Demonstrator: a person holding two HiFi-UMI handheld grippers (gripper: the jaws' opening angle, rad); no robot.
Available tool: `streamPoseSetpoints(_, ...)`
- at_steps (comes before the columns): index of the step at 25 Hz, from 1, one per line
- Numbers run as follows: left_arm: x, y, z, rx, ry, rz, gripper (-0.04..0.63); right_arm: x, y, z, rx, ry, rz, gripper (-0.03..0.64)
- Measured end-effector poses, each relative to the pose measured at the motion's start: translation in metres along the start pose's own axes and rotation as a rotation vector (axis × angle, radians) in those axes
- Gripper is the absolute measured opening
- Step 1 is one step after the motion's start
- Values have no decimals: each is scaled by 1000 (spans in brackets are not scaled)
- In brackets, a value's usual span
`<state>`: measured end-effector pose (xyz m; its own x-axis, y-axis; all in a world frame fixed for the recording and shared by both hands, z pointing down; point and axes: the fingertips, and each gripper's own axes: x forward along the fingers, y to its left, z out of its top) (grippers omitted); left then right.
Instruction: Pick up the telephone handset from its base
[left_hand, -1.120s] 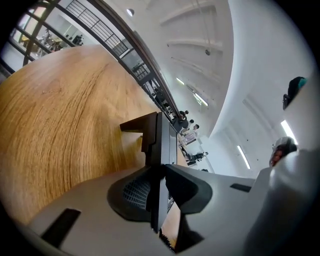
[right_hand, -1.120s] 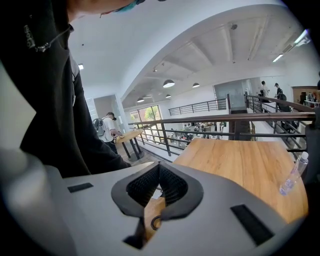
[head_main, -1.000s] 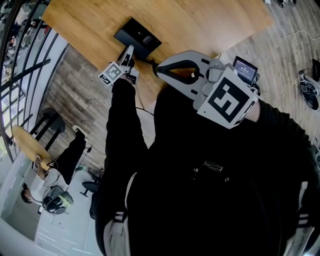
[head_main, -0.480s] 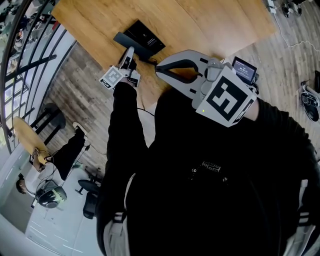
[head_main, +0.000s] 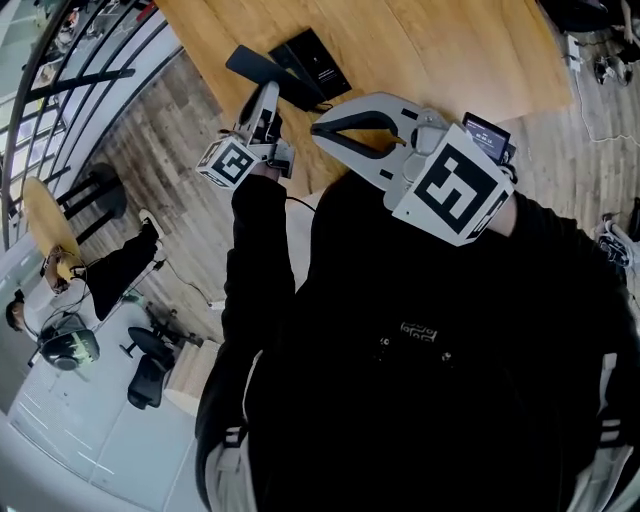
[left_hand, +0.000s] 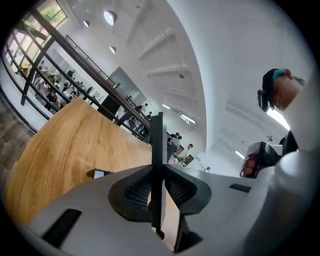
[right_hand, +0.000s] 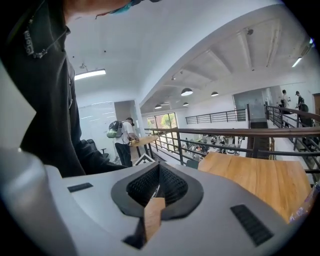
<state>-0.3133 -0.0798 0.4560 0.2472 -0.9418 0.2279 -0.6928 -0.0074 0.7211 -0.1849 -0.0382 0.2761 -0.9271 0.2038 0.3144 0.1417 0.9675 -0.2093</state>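
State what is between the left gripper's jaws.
The black handset, seen edge-on, clamped by both pads of the left gripper. The pads cover part of its broad faces.

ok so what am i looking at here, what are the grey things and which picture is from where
No robot arm: a person holds a grey two-jaw gripper in each hand. The head view looks steeply down from the person's head; the two gripper views come from cameras riding on each gripper, looking along its jaws. On the wooden table lies a black telephone base. The left gripper is clamped on the black handset, held in the air apart from that base. The right gripper is shut and empty.
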Motion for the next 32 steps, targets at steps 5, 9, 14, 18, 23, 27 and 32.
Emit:
streamPoseSetpoints(5,-32,-51,28,20,-108,60,78,0,8,12,-36,-38,41,17)
streamPoseSetpoints(9,-56,-82,39,79,-143,150,78,-4,12,19,-99,-63,29,17)
streamPoseSetpoints(14,-75,-124,43,221,-127,259,78,-12,14,30,-149,-118,1,17)
streamPoseSetpoints(18,-81,-155,40,283,-145,276,78,-15,17,30,-154,-121,-5,17)
streamPoseSetpoints(23,-81,-176,30,349,-150,290,78,-17,25,25,-142,-108,8,17)
streamPoseSetpoints(27,-84,-177,29,406,-144,316,78,-12,29,25,-146,-98,21,17)
streamPoseSetpoints(32,-87,-177,31,408,-159,327,78,-12,31,24,-156,-97,26,17)
